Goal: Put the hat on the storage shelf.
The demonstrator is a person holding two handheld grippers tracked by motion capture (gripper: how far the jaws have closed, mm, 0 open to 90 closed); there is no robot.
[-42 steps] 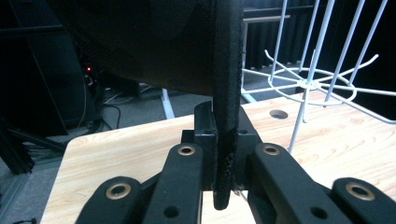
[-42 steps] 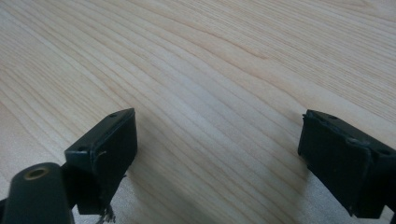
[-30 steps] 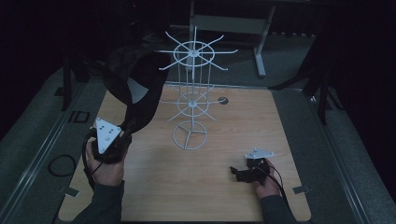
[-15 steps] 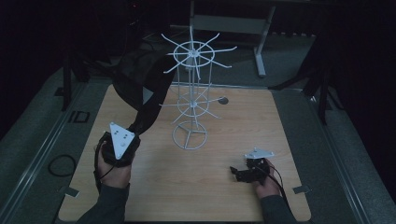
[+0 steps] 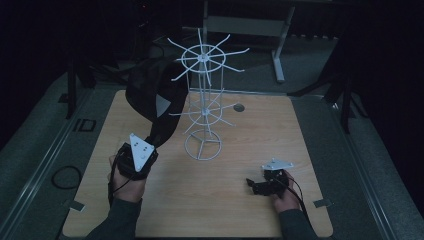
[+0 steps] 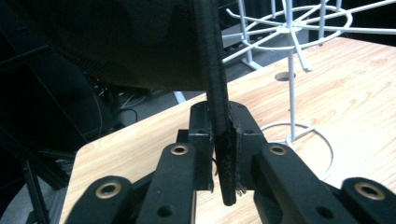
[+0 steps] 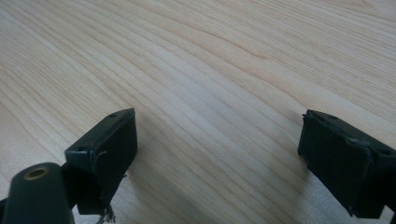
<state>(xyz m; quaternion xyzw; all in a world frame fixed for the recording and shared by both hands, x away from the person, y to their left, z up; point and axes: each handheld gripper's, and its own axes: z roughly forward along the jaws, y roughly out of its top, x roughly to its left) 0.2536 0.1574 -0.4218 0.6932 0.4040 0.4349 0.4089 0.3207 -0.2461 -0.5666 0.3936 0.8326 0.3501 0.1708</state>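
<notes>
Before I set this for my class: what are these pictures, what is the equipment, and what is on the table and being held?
A person sits at a wooden table with a hand-held two-jaw gripper in each hand. The high view looks down from above; the other two come from cameras riding on the grippers. A white wire rack stands on the table. The left gripper has a black bag's strap between its jaws, which have just been opening; the black bag hangs by the rack. The right gripper rests open, holding nothing.

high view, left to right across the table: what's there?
Left gripper shut on the strap of the black bag → white wire rack → right gripper, jaws open, resting on the wooden table.
</notes>
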